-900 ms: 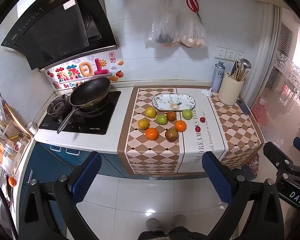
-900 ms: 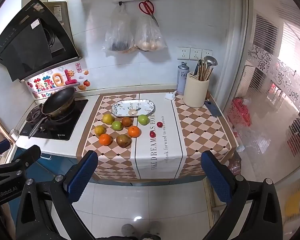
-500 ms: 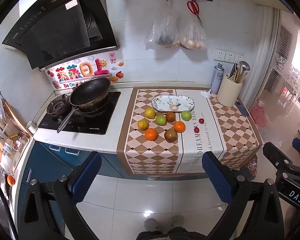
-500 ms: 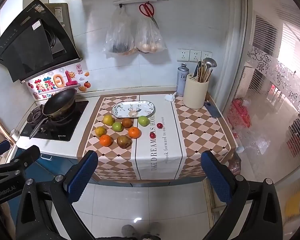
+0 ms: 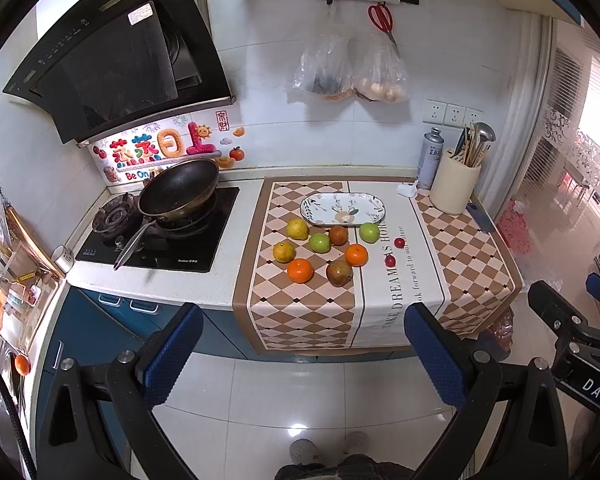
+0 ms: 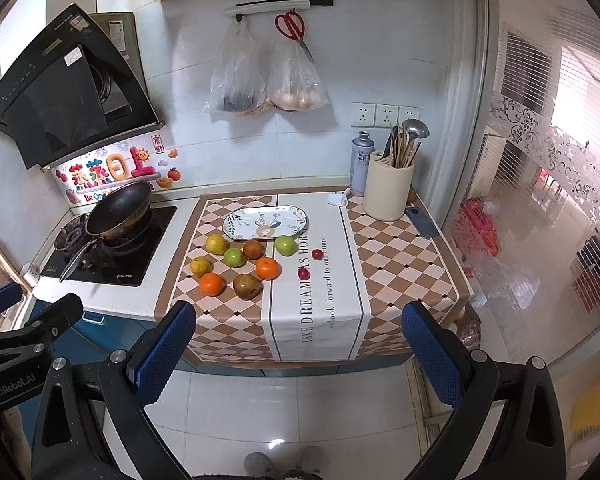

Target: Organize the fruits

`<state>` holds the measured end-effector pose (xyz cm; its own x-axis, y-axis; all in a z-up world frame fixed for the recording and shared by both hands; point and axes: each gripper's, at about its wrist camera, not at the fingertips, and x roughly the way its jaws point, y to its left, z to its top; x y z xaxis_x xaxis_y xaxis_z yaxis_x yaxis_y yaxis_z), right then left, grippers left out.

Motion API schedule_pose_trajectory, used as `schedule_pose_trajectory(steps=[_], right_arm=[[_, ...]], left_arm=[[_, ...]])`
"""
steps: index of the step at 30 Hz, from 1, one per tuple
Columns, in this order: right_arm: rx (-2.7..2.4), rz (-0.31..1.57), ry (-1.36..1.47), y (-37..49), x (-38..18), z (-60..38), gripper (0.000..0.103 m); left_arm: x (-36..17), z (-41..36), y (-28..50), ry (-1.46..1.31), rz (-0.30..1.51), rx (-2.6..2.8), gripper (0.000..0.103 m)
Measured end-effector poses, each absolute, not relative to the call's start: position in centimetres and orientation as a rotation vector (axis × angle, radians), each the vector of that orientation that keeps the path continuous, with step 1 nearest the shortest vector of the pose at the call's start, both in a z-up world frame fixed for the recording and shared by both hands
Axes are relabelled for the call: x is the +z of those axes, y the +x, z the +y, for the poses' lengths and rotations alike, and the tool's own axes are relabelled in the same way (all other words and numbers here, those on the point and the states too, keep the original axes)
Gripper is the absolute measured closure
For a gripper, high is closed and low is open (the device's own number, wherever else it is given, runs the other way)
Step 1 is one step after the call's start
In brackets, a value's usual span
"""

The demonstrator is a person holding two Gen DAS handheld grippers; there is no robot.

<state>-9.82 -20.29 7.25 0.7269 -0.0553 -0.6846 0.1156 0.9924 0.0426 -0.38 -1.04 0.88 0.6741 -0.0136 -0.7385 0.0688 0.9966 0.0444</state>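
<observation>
Both tongs, left (image 5: 300, 354) and right (image 6: 296, 350), gape wide and empty; the round loose fruits (image 5: 324, 250) lie ahead beside the oblong patterned plate (image 5: 374, 210), left tongs nearer, I'd judge.

Brown-and-cream checked cloth (image 5: 300, 312), white deer-patterned plate (image 5: 342, 209), blue-padded claw (image 5: 300, 356).

Table runner (image 6: 316, 312) reads "DREAM" (gripper (image 6: 8, 390): "GenRobot.AI").

Fruits loose on checkered cloth, just in front of empty oval plate (image 5: 342, 209) — two yellow citrus (image 5: 297, 228), two green apples (image 5: 319, 242), two oranges (image 5: 300, 271), brownish pear (image 5: 339, 273), dark russet fruit (image 5: 338, 235) — two small red fruits (image 5: 399, 243) apart at right.
</observation>
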Motion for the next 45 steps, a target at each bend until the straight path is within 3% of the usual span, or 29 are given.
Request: schedule_pose_trajectory(steps=[45], right_arm=[[-0.091,0.74,0.093,-10.6,7.5,-20.4,0.0]], left_arm=[[2.2,-1.5,-1.1,0.064,0.805,-0.054,0.0]])
